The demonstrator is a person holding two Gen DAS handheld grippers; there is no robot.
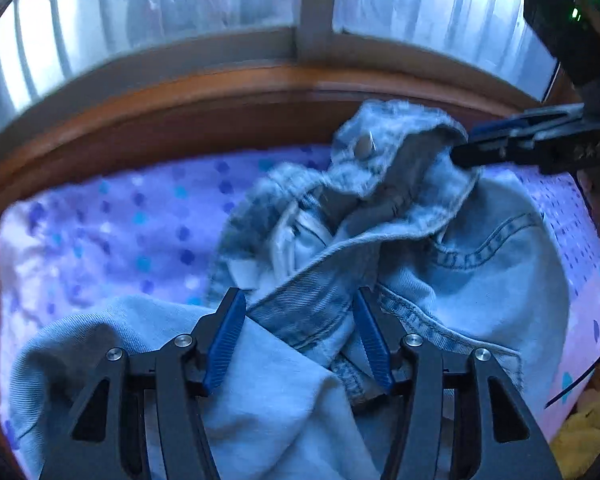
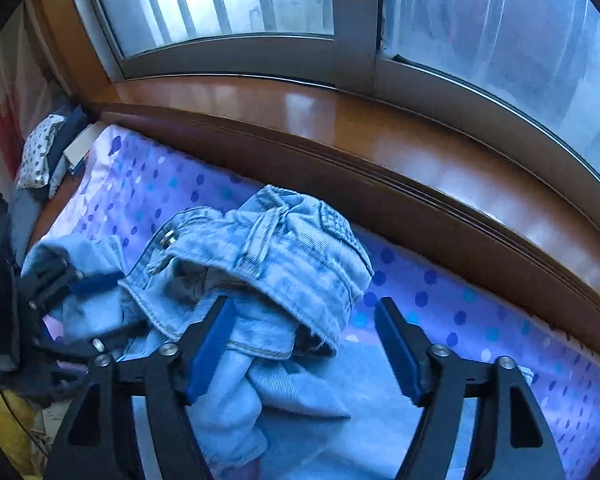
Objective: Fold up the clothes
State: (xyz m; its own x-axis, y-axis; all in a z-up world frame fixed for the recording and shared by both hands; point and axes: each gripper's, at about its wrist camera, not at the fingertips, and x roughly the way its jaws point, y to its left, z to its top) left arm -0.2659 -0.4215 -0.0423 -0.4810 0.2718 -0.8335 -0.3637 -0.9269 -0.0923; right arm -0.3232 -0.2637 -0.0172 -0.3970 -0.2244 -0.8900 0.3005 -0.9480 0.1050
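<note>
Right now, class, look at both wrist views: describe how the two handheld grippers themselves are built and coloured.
Each gripper, left gripper and right gripper, has a black angular frame with triangular cut-outs, round silver bolt heads at the joints, and two fingers lined with ribbed blue pads. In the left wrist view the other gripper's body carries a black box with a small green light. No sleeves show.

Jeans waistband motion-blurred; lower legs cut off by frame.

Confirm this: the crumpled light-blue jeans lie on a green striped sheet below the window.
Not quite. The jeans lie on a purple sheet dotted with blue, not a green striped one; the right wrist view shows it. They are crumpled, and the window is above.
</note>
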